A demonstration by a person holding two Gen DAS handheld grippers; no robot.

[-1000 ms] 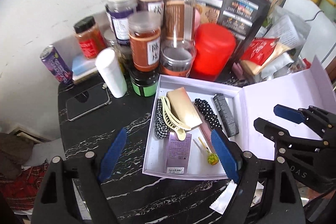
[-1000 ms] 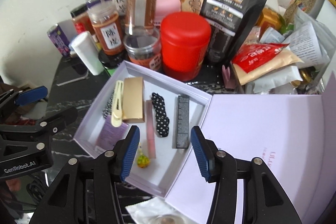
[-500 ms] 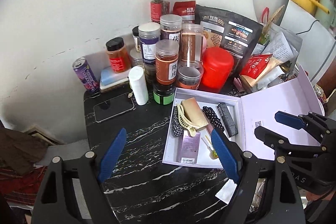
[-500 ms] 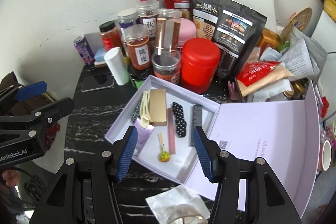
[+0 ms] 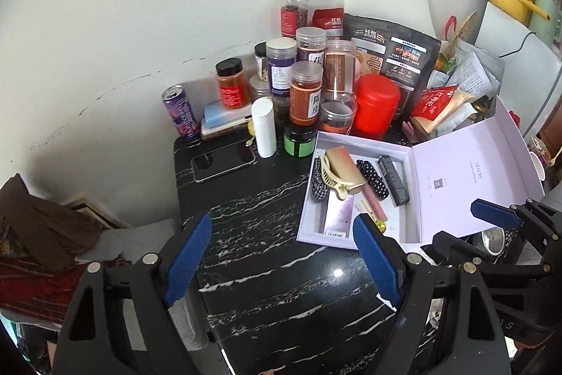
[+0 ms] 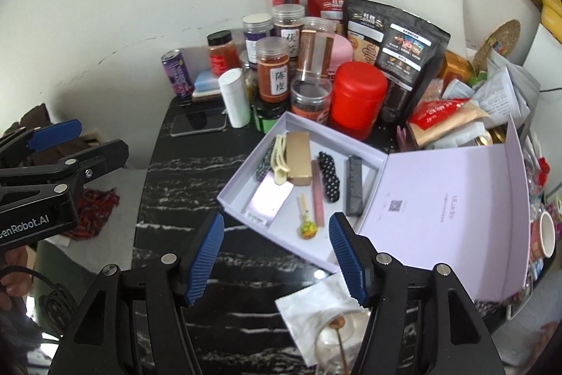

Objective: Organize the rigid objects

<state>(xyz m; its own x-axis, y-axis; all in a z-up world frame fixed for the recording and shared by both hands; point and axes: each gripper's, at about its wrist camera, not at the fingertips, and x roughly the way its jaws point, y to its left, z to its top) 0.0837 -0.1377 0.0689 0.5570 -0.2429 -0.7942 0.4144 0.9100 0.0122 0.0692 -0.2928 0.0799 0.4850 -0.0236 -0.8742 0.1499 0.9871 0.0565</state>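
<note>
Two grippers hang above the black marble table (image 5: pixel 281 269), neither holding anything. Lilac box (image 6: pixel 358 150) lies open toward the table's far side, lid flat to its right. Inside, largest down: gold case (image 6: pixel 298 159), black bar (image 6: pixel 354 187), beaded clip (image 6: pixel 329 176), cream claw clip (image 6: pixel 279 160), pink stick (image 6: pixel 318 195), all with long axes running near-to-far. Left gripper (image 5: pixel 281 260) spread wide, empty. Right gripper (image 6: pixel 277 260) opening, nothing between the pads (box lies just ahead, so right looks nearer). Jars crowd behind.
</note>
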